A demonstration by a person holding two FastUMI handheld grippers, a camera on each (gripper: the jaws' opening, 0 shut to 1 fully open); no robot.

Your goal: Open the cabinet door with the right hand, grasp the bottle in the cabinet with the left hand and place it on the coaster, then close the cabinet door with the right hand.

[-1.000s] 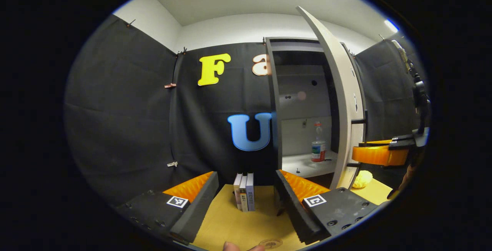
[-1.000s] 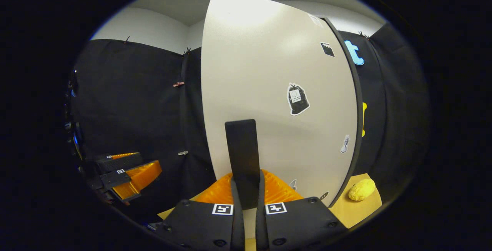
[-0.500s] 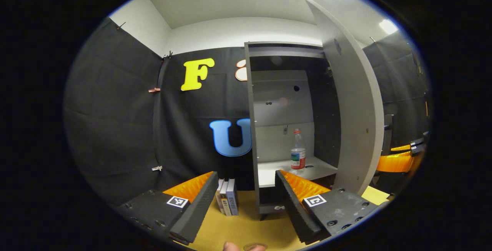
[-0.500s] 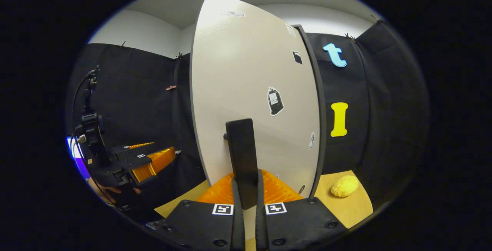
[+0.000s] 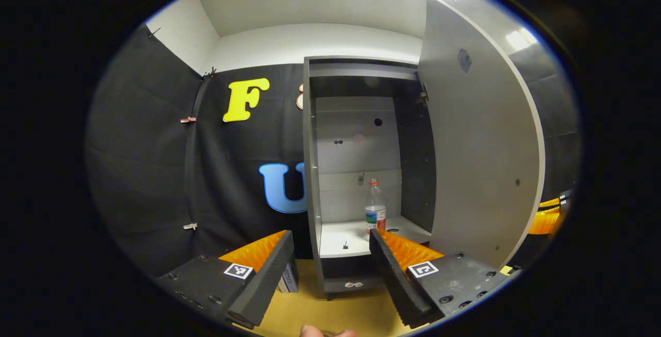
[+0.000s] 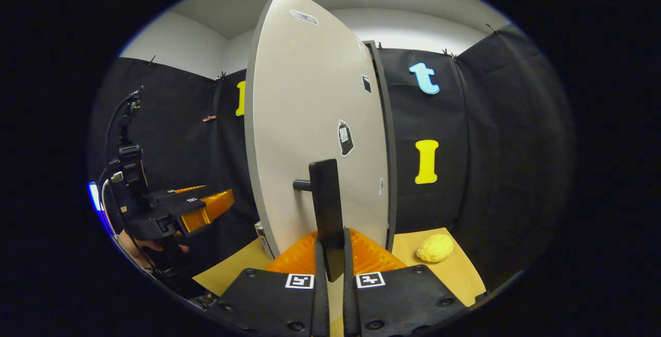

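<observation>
Our right tool [image 6: 330, 275], clenched on the door handle [image 6: 326, 208], has swung the door [image 5: 480, 161] wider; our released left tool [image 5: 330, 270] now faces the bottle [image 5: 375, 214] at frame centre, ready to reach.

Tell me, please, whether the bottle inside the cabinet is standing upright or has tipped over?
Upright. In the left gripper view the bottle stands on the cabinet's white shelf, red cap at the top, base on the shelf.

Books [image 5: 287, 278] mostly hidden behind left fingers [image 5: 263, 275] (titles unreadable).
</observation>
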